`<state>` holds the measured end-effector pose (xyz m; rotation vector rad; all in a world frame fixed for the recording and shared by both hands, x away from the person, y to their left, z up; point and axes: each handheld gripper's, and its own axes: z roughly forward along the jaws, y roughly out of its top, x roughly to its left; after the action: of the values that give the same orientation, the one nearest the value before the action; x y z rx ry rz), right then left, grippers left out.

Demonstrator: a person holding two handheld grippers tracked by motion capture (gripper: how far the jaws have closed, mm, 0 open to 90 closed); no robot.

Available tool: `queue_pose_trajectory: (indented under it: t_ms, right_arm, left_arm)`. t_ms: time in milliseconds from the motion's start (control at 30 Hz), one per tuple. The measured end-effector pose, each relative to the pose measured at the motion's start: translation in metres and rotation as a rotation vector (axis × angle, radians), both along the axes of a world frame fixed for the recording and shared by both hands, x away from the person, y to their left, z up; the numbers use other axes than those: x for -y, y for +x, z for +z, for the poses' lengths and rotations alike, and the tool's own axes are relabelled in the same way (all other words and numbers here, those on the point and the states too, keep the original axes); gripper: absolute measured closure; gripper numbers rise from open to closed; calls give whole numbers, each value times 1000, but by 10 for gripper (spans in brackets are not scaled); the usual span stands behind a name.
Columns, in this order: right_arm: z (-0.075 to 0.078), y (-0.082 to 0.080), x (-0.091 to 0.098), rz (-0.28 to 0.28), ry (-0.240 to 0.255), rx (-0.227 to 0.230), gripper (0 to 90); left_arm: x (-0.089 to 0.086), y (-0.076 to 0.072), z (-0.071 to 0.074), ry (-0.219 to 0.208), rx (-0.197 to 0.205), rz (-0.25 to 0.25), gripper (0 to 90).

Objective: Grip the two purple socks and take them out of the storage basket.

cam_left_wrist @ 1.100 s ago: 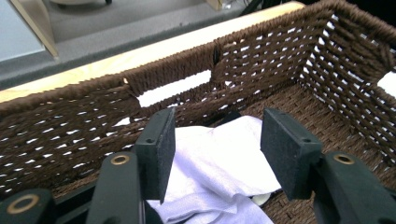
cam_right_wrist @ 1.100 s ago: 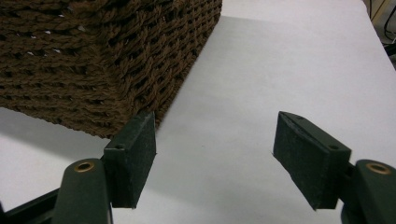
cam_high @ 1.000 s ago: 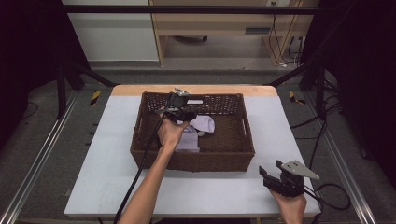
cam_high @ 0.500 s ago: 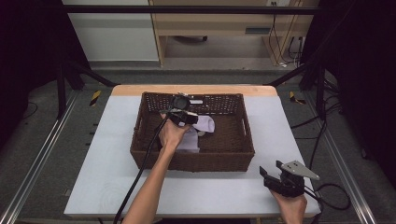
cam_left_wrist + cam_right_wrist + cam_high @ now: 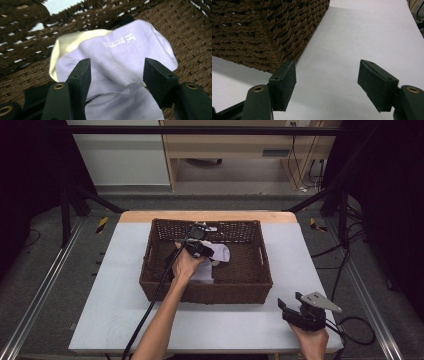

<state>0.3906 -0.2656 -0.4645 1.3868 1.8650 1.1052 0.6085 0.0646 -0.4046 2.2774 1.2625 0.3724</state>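
The left hand-held gripper [image 5: 116,75] is hovering inside the brown wicker basket [image 5: 150,285] at frame centre, jaws spread astride a lavender sock [image 5: 130,52]; they have just been opening. Its white print is unreadable. The right hand-held gripper [image 5: 327,82] is resting spread over bare tabletop [image 5: 362,30], lower right.

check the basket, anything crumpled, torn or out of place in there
Nothing looks damaged. The pale lilac sock lies loosely bunched on the floor of the brown wicker basket, with a cream piece peeking from under its edge. The left hand-held gripper stands open over the sock, not pressing on it.
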Motion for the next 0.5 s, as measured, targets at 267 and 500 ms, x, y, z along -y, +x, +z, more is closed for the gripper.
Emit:
queue_pose_trajectory:
  t_ms: [267, 500]
  right_arm:
    - [0, 0, 0, 1, -2, 2, 314]
    - [0, 0, 0, 0, -5, 3, 316]
  left_arm:
    - [0, 3, -6, 22, -82, -16, 682]
    - [0, 1, -3, 30, -80, -26, 853]
